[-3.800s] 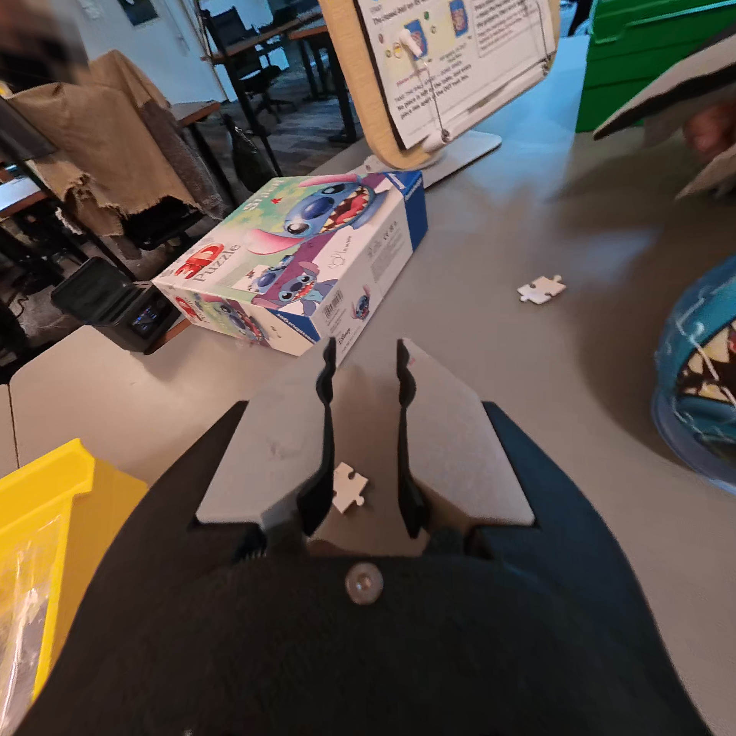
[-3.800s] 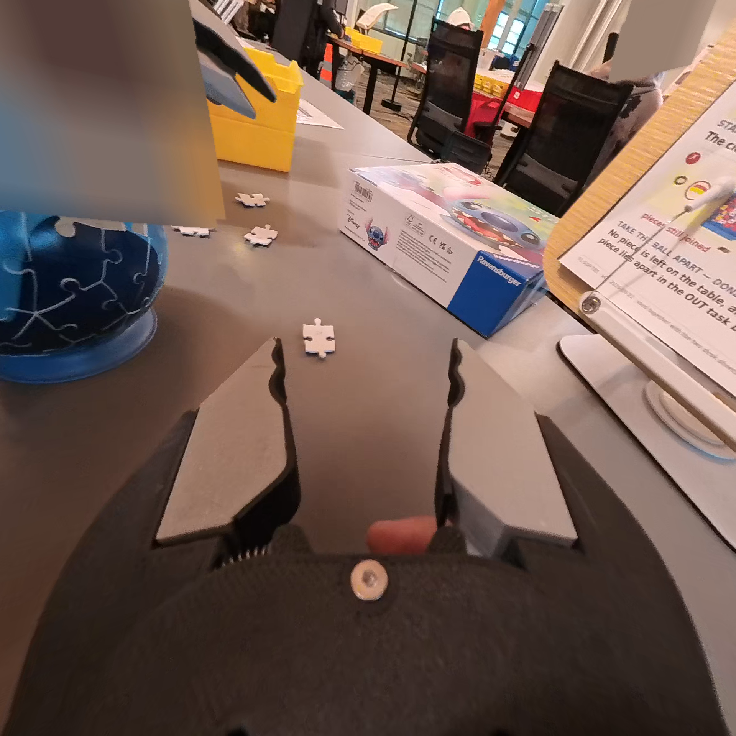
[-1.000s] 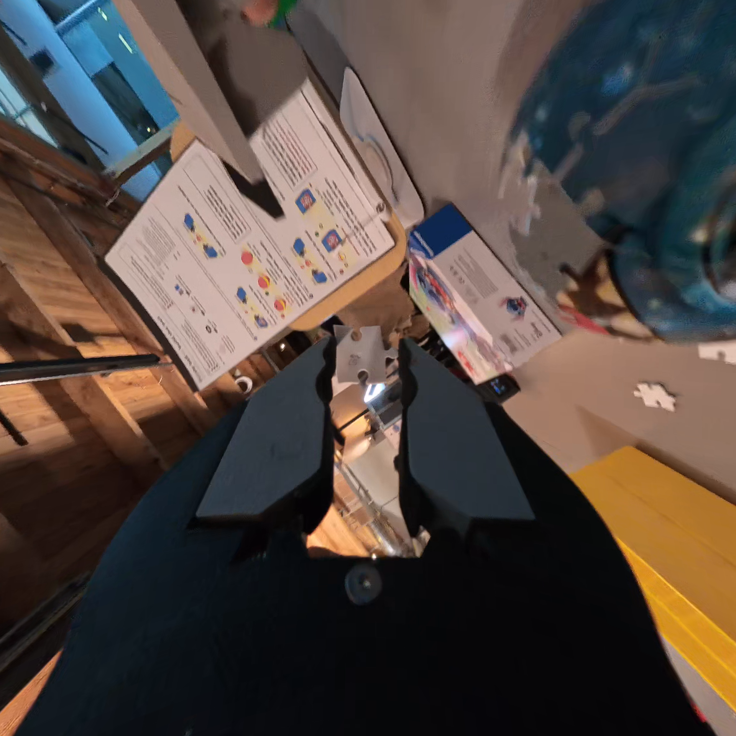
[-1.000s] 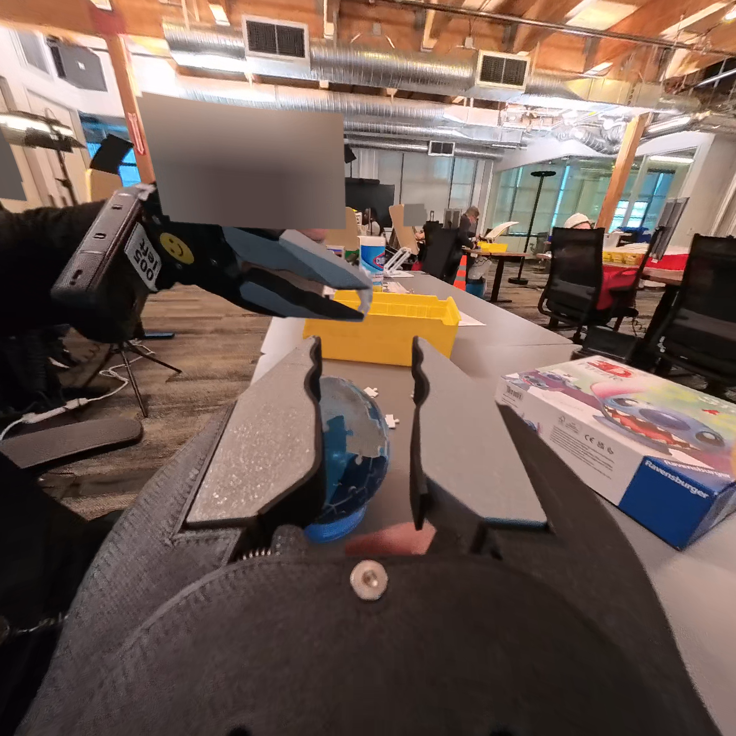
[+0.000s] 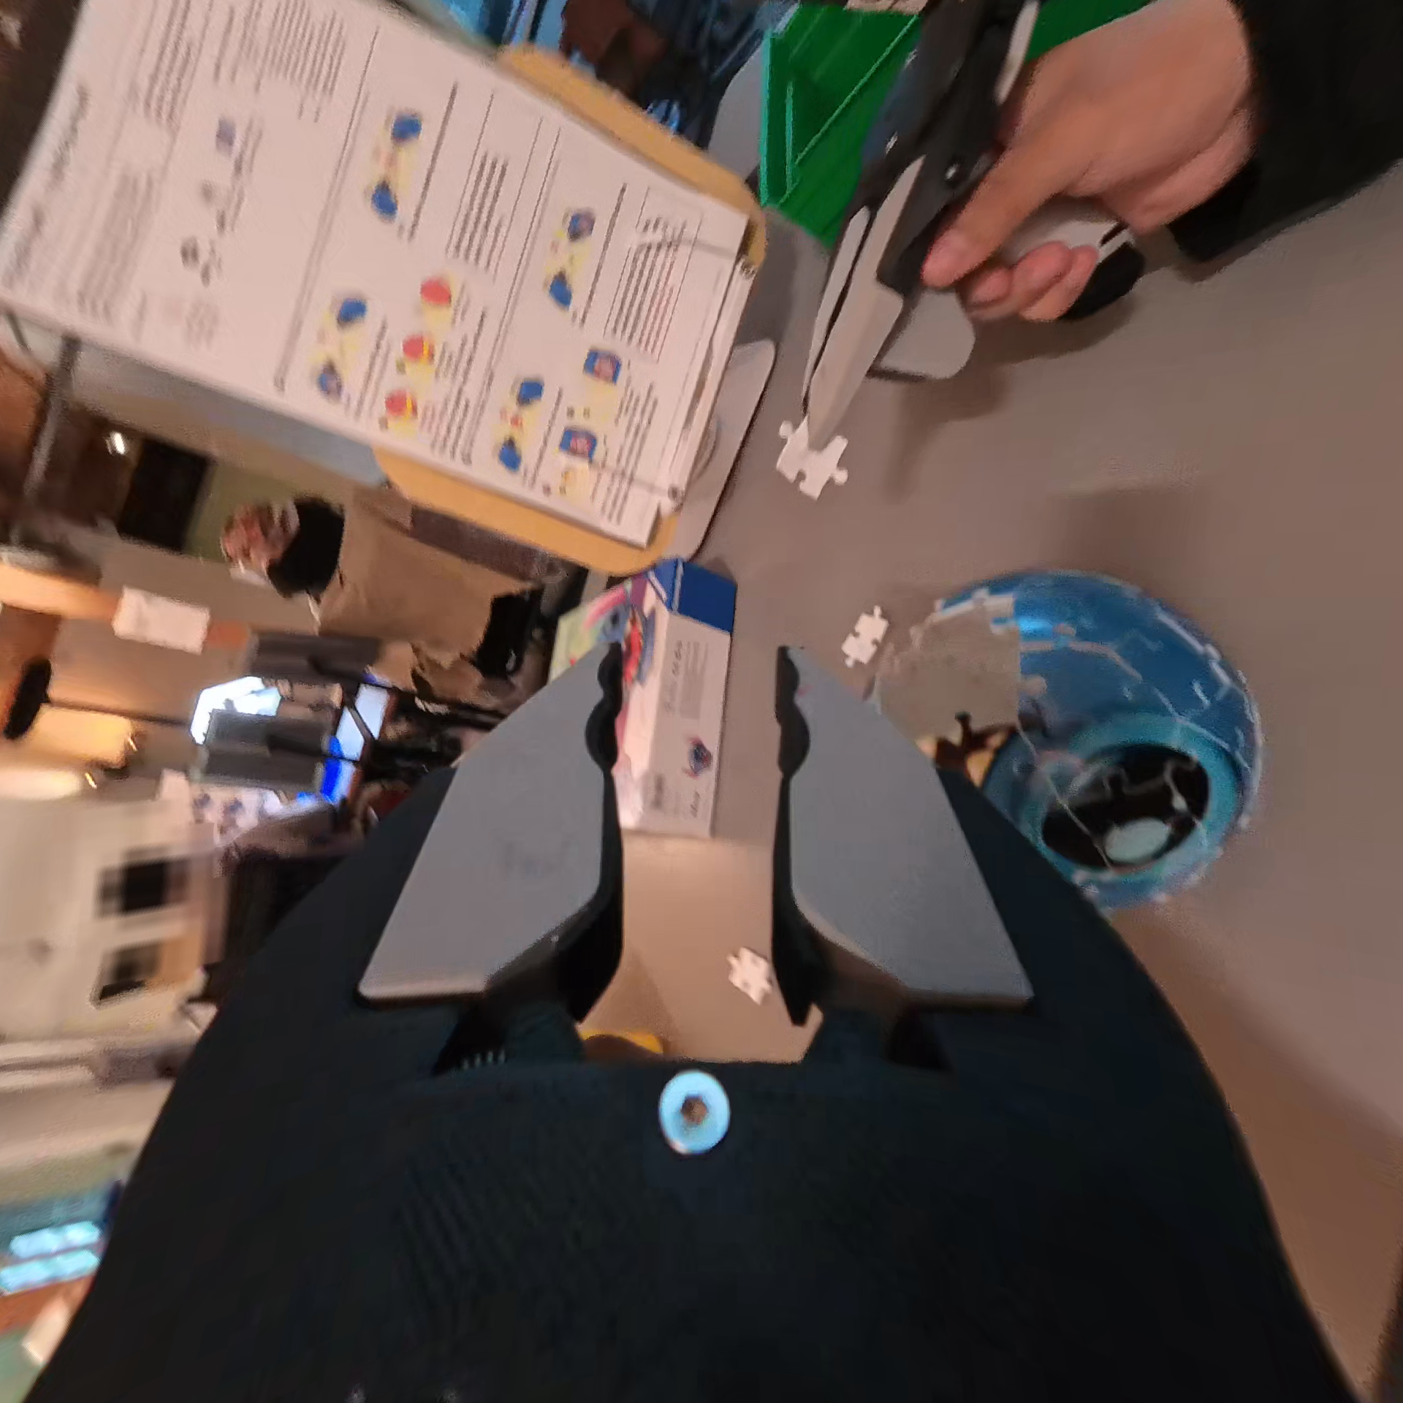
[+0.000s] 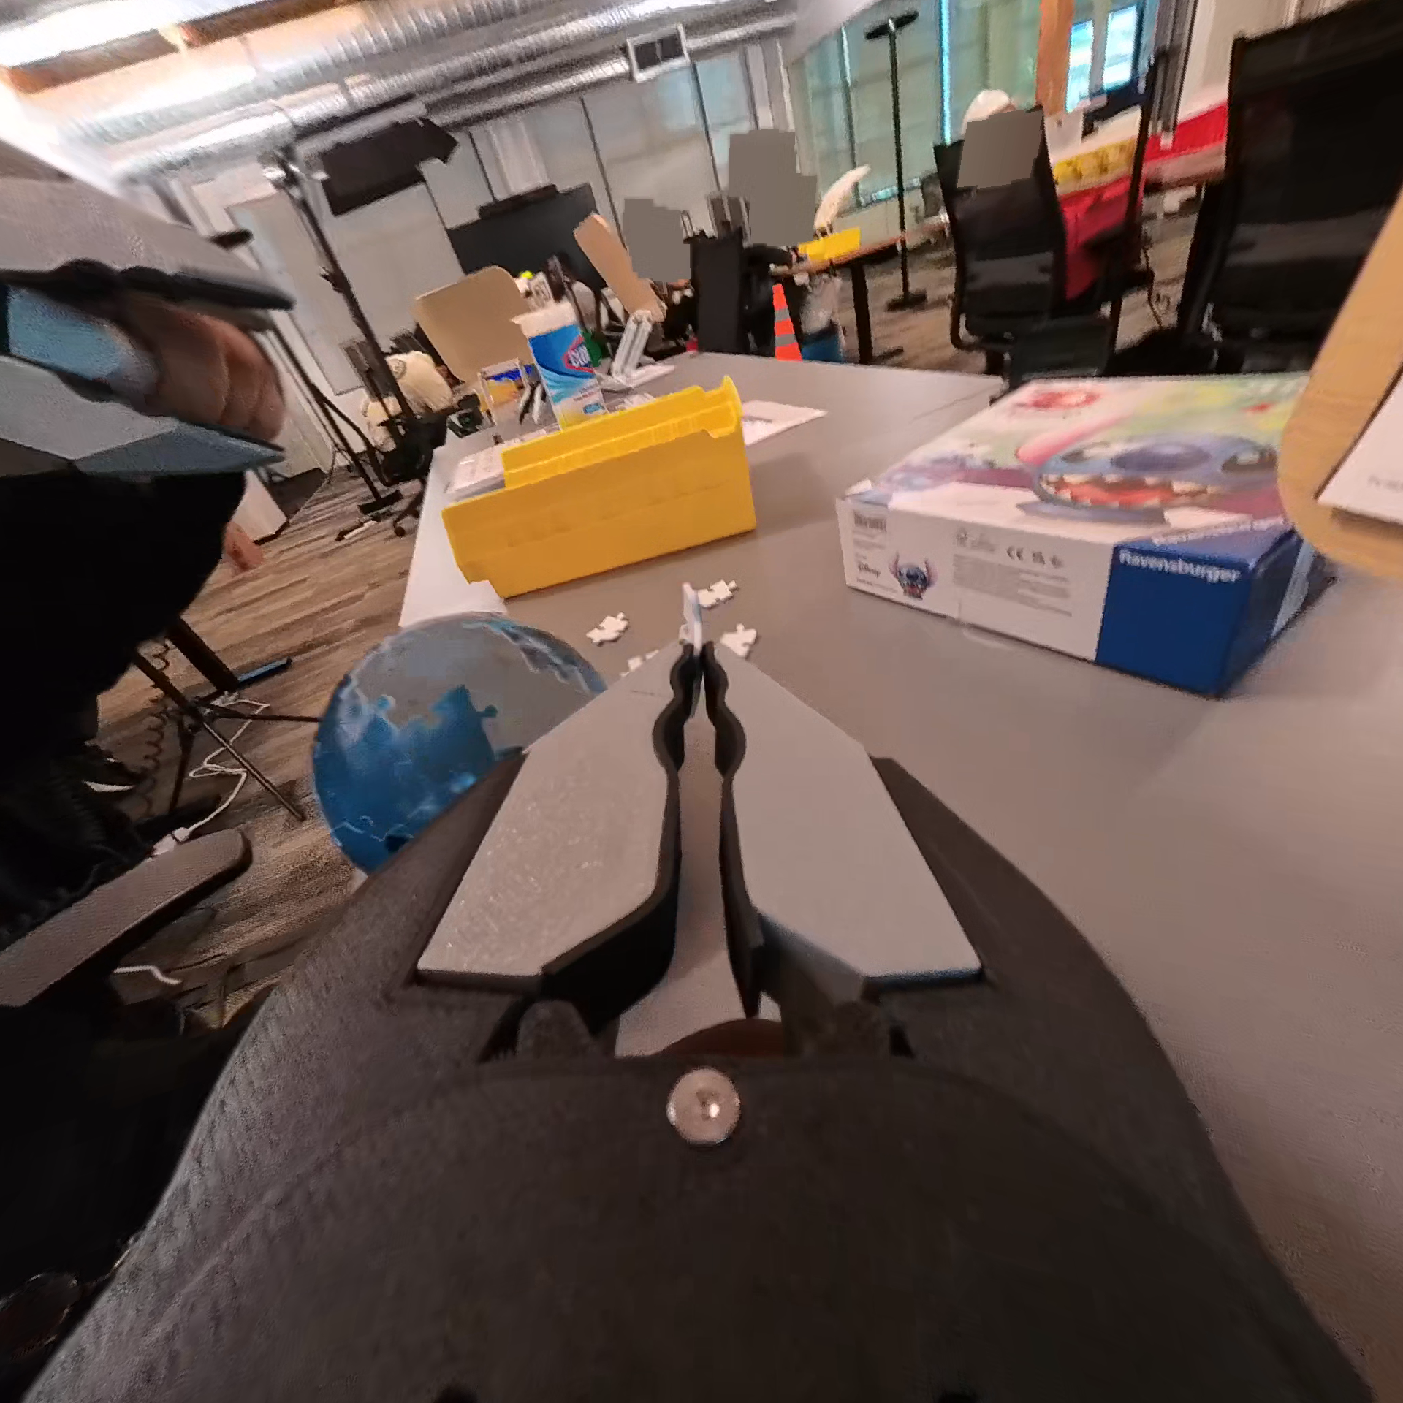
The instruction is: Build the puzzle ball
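At the middle of the right wrist frame, the right tongs (image 6: pixel 697 659) are pinching a white puzzle piece (image 6: pixel 691 616); the left tongs (image 5: pixel 689 687) are sitting apart, holding nothing, beside the blue puzzle ball (image 5: pixel 1123 729) on the bench (image 5: pixel 1215 471)

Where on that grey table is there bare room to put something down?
Bare table lies right of the right gripper, in front of the box. It is crowded between the ball and the yellow bin, where loose pieces lie.

open-plan office or lab space: exposed ceiling ducts (image 6: pixel 304 91), glass partitions (image 6: pixel 858 106), black office chairs (image 6: pixel 1010 250), long grey tables (image 6: pixel 1063 797), tripods (image 6: pixel 326 304) standing about.
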A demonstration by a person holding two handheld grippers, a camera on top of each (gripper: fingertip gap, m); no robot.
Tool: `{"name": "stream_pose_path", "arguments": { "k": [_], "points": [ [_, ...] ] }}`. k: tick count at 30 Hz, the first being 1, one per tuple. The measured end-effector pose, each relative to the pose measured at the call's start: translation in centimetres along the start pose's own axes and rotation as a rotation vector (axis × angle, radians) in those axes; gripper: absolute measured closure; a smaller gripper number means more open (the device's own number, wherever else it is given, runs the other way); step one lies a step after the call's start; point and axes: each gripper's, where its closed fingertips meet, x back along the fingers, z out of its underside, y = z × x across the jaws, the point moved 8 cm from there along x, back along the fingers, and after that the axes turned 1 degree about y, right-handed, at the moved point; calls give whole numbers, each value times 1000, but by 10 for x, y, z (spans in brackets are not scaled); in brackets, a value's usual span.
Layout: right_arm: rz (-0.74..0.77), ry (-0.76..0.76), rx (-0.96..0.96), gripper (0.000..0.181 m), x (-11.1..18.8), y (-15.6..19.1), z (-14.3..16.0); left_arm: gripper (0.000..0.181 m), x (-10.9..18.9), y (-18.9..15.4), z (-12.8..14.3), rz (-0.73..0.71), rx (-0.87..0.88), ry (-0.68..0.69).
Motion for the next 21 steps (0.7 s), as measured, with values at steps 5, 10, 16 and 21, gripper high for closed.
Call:
{"name": "stream_pose_path", "arguments": {
  "k": [5,10,16,21],
  "points": [
    [66,130,-66,181,-7,-22,19,140,20,-26,49,3,280,-58],
    [28,152,-91,181,-13,-26,29,132,30,-64,90,100,457,-148],
    [-150,31,-141,181,-14,-12,22,130,36,-75,123,25,607,-120],
    [-226,-12,-191,181,-16,-10,22,149,44,-67,133,-23,774,-167]
  ]
}}
